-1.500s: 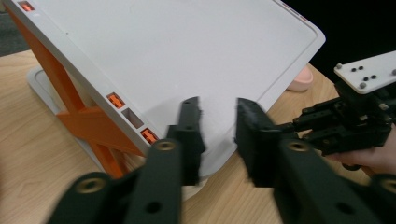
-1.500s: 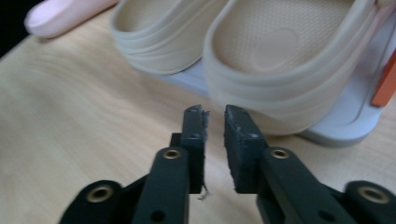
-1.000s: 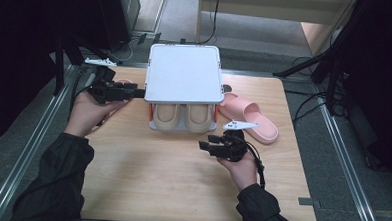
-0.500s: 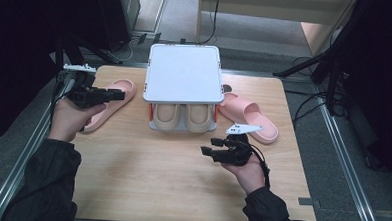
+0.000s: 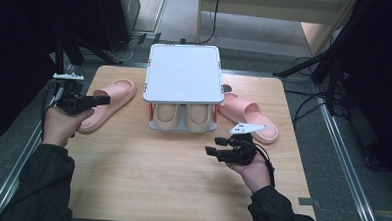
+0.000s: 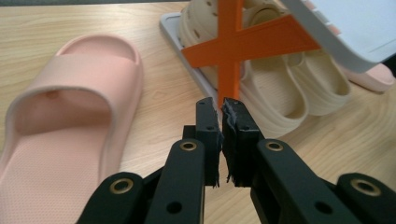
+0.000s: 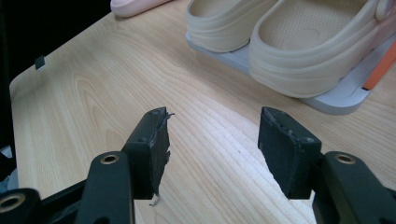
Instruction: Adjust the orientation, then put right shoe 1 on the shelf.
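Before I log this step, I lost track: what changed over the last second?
The left gripper drew away from the rack leftward over the left pink slipper, its fingers just closing on nothing. The right gripper, open, and both slippers stayed put.

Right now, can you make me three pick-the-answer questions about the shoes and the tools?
1. Where are the cream shoes?
A. on the rack's bottom shelf
B. on its white top
C. on the floor

2. How many pink slippers lie on the table?
A. one
B. two
C. four

3. How is the right tool?
A. shut on a slipper
B. open, holding nothing
C. shut on the rack

Answers: 1 A, they sit under the white top. 2 B, the left slipper and the right slipper flank the rack. 3 B, bare wood shows between its jaws.
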{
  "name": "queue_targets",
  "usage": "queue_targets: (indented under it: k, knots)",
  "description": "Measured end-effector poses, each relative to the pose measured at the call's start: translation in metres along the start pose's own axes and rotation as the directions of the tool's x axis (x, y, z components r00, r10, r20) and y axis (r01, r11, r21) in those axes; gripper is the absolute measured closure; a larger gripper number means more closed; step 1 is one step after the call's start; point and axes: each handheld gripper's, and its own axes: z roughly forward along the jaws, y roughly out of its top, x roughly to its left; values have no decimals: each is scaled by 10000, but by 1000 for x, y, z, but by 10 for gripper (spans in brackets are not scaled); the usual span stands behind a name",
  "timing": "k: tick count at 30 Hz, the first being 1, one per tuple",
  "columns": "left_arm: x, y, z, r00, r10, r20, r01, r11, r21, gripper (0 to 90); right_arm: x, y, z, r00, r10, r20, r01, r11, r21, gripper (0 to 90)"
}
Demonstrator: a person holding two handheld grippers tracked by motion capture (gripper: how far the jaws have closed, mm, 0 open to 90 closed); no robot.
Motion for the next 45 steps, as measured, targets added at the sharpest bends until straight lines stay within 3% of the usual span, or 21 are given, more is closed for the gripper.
queue_targets:
  k: [9,17,24,29,38,45]
  knots:
    - [19,-7,11,9995,-78,-320,87,9996,283,877,1,0,0,10000,-21,50,21,10000,0,438]
    - [41,-11,24,9982,-445,-410,462,9981,410,886,0,-4,-7,9996,118,243,-114,9998,-164,439]
    - [62,-17,38,9943,-755,-759,806,9945,669,886,2,-9,-10,9990,233,381,-229,9997,-132,439]
    - [69,-20,48,9923,-837,-913,916,9921,857,886,2,-14,-13,9983,312,502,-306,9995,-121,438]
    - [87,-24,61,9841,-1485,-975,1566,9843,813,885,2,-20,-20,9962,466,741,-455,9988,-163,438]
    - [89,-26,67,9835,-1552,-928,1645,9811,1016,885,2,-22,-20,9951,539,823,-530,9985,-130,438]
